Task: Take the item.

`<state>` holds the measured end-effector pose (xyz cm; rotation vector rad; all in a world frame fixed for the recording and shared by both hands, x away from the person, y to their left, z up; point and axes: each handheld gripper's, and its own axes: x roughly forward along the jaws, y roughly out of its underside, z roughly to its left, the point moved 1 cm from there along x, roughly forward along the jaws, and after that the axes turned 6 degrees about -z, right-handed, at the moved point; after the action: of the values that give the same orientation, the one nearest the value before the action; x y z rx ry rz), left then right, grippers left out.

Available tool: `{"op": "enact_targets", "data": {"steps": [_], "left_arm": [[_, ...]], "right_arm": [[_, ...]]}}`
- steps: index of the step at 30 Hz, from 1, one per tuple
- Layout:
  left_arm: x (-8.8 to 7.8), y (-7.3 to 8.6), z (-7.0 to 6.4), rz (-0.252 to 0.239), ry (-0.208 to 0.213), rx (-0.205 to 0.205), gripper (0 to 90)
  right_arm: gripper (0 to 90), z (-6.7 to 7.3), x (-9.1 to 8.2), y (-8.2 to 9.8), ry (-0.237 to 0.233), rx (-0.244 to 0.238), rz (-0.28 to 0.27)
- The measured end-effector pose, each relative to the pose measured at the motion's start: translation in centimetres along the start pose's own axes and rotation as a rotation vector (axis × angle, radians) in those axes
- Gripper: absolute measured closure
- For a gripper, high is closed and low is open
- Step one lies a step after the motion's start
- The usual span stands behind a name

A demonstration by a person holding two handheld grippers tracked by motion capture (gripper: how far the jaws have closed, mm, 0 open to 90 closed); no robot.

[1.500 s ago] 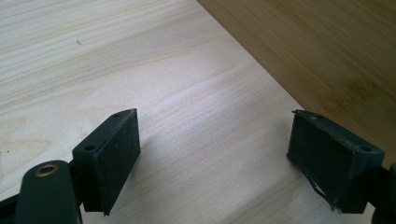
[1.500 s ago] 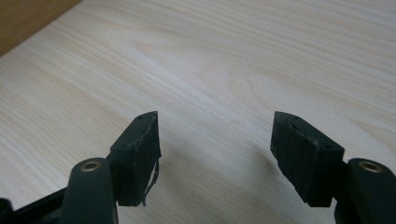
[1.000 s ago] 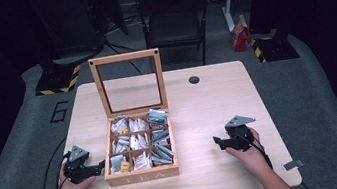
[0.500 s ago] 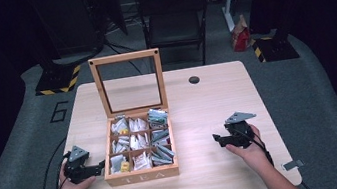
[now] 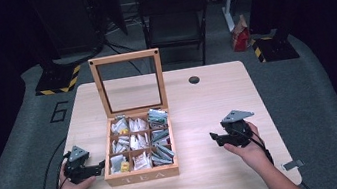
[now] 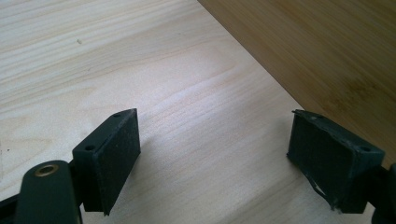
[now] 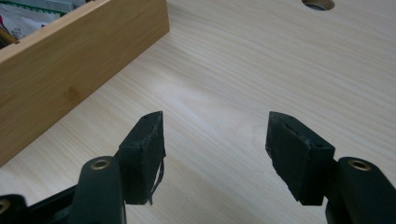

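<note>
A wooden tea box (image 5: 141, 175) with "TEA" on its front stands mid-table, its glass-paned lid (image 5: 128, 81) raised upright. Several compartments hold paper tea bags (image 5: 136, 142). My left gripper (image 5: 100, 165) rests on the table just left of the box, open and empty; in the left gripper view its jaws stand wide apart beside the box's side wall (image 6: 322, 56). My right gripper (image 5: 213, 138) sits to the right of the box, pointing toward it, also open and empty. The right gripper view shows the box wall (image 7: 70, 70) at upper left, with tea bags (image 7: 28, 18) peeking over it.
The light wooden table (image 5: 208, 103) has a round cable hole (image 5: 194, 79) at the back, also in the right gripper view (image 7: 317, 3). A black chair (image 5: 173, 20) stands behind the table. A small metal clip (image 5: 290, 165) lies near the front right corner.
My right gripper has shifted slightly forward and down toward the table. The left gripper and box have stayed put.
</note>
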<state>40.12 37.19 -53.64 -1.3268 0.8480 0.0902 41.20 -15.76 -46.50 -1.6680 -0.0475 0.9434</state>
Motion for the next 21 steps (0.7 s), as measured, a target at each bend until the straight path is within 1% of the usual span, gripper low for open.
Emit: {"op": "enact_targets", "data": {"steps": [4,6,8,10,14,21], "left_arm": [[0.0,0.0,0.0,0.000,0.000,0.001,16.3],[0.0,0.0,0.0,0.000,-0.001,0.001,16.3],[0.0,0.0,0.0,0.000,-0.001,0.002,16.3],[0.0,0.0,0.0,0.000,-0.001,0.001,16.3],[0.0,0.0,0.0,0.000,-0.001,0.000,16.3],[0.0,0.0,0.0,0.001,-0.001,0.001,16.3]], "right_arm": [[36.7,0.1,-0.1,-0.2,-0.004,0.007,-0.002],[35.5,0.0,-0.3,-0.4,0.000,0.024,0.001],[35.5,0.0,-0.3,-0.4,0.001,0.030,0.002],[35.6,-0.3,-0.4,-0.5,-0.006,0.051,0.007],[35.2,-0.4,-0.6,-0.7,-0.009,0.068,0.006],[34.5,-0.3,-1.1,-1.4,-0.012,0.074,-0.015]]}}
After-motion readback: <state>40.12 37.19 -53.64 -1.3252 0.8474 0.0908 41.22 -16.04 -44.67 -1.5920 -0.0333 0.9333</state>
